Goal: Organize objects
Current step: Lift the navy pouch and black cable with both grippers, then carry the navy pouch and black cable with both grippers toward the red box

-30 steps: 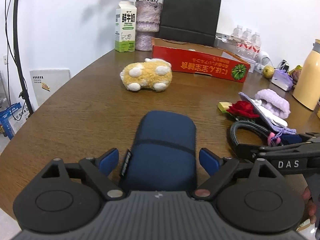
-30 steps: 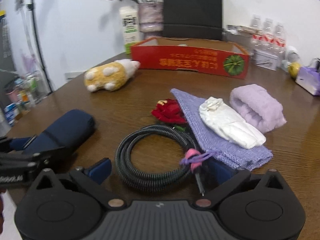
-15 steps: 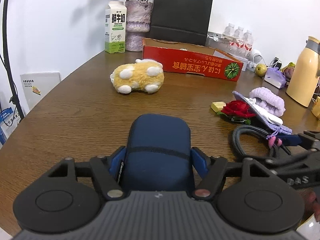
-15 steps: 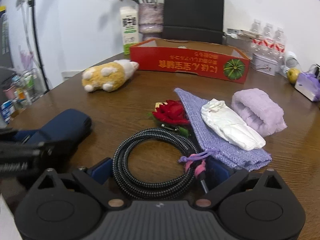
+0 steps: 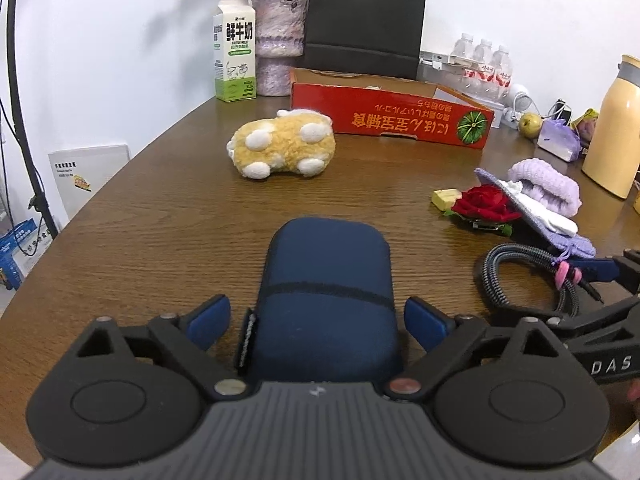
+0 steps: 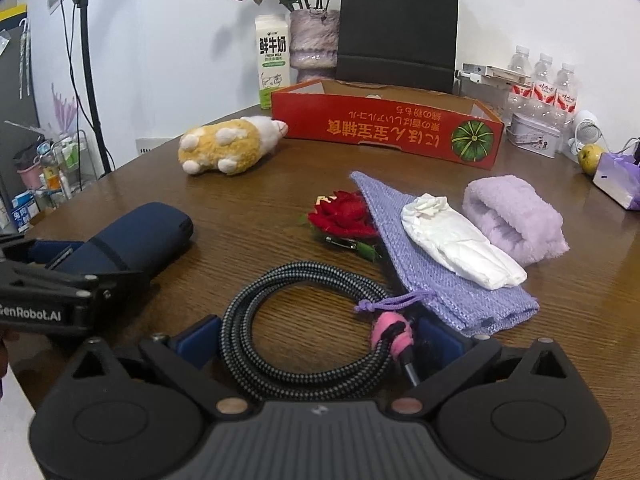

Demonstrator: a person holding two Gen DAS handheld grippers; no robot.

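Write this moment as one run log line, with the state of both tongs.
left tongs: opening, pads off navy pouch | right tongs: open around coiled cable

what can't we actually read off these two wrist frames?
- Inside of the red cardboard box: both views, front wall hides its contents.
- Near end of the navy fabric pouch: left wrist view, covered by the left gripper body; jaws opening, pads clear of it.
- Right gripper pads: mostly behind the coiled black braided cable; contact unclear.
- Yellow block behind the red fabric rose: too small to identify.
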